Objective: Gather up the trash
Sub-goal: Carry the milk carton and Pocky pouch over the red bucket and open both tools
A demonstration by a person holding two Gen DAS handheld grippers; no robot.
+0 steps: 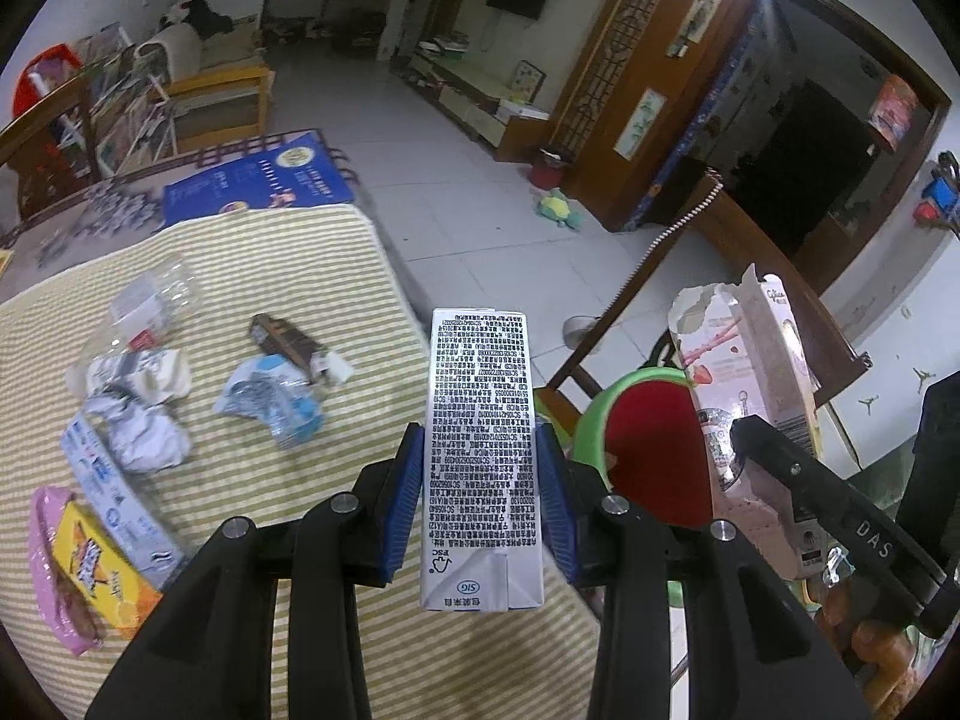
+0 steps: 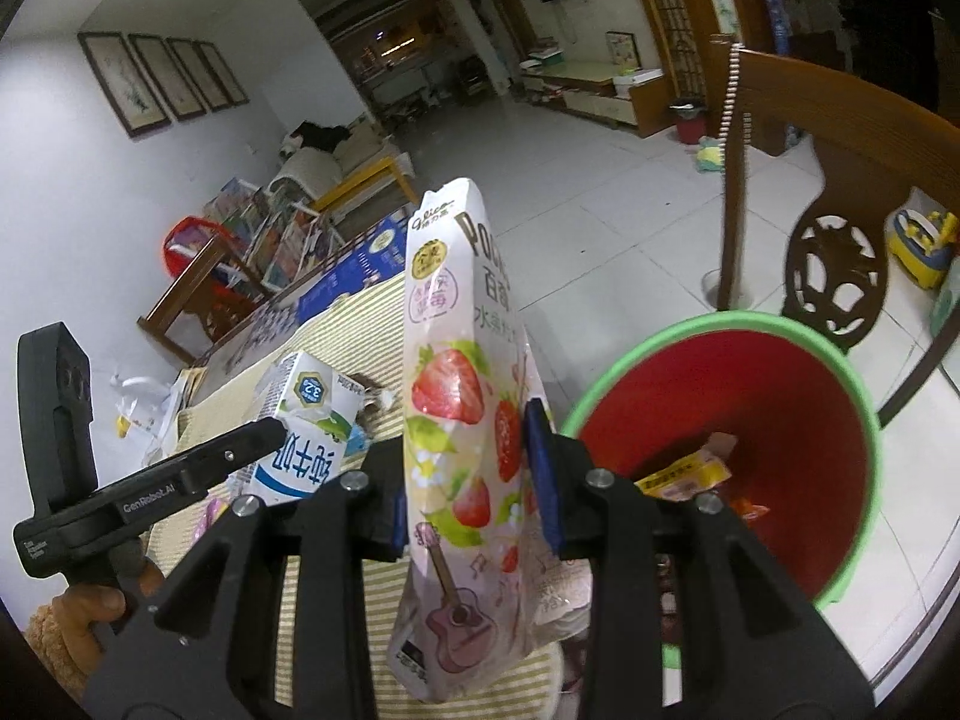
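Left gripper (image 1: 480, 474) fingers clamp white milk carton (image 1: 480, 456) upright, held above edge of striped tabletop (image 1: 336, 276). Right gripper (image 2: 474, 474) fingers grip pink strawberry Pocky box (image 2: 462, 420), raised just beside green-rimmed red bin (image 2: 840, 420). Yellow wrapper (image 2: 684, 477) lies inside bin. On tabletop: clear plastic bottle (image 1: 153, 300), crumpled wrappers (image 1: 144, 414), brown snack wrapper (image 1: 288, 345), yellow-and-pink packet (image 1: 84, 570). Wooden chair (image 2: 840, 180) stands behind bin.

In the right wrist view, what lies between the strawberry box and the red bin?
Only the claw's blue right pad and black finger lie between the strawberry box and the bin. The right wrist view shows this.
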